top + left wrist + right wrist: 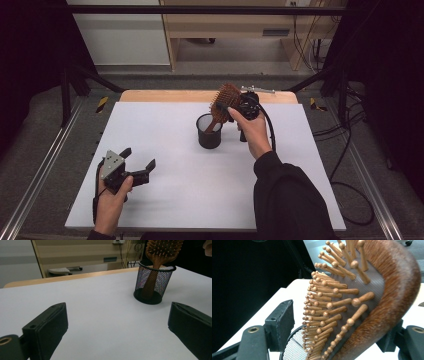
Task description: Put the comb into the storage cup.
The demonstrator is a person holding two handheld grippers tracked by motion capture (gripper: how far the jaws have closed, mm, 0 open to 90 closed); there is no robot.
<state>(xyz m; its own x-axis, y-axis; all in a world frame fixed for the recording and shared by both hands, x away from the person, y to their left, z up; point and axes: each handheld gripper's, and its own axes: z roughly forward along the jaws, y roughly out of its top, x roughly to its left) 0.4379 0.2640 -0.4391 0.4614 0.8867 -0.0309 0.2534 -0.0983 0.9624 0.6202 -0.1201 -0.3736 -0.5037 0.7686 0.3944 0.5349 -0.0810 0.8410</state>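
A wooden hairbrush (226,96) stands tilted in a black mesh cup (208,136) at the middle back of the white table, handle down inside it. My right gripper (231,102) is up at the brush head, open, with one jaw on each side. In the right gripper view the bristles (329,305) stop just short of one jaw and the brush back (402,290) lies against the other, with the cup rim (292,345) below. My left gripper (140,157) rests open and empty near the front left. Its view shows the cup (155,282) and brush (163,250) ahead between its fingers (47,327).
The white table top (165,125) ends in a wooden strip at the back (165,95). Metal rails run along both sides on the floor. A black cable (270,125) trails from the right gripper over the sleeve. Furniture stands behind the table.
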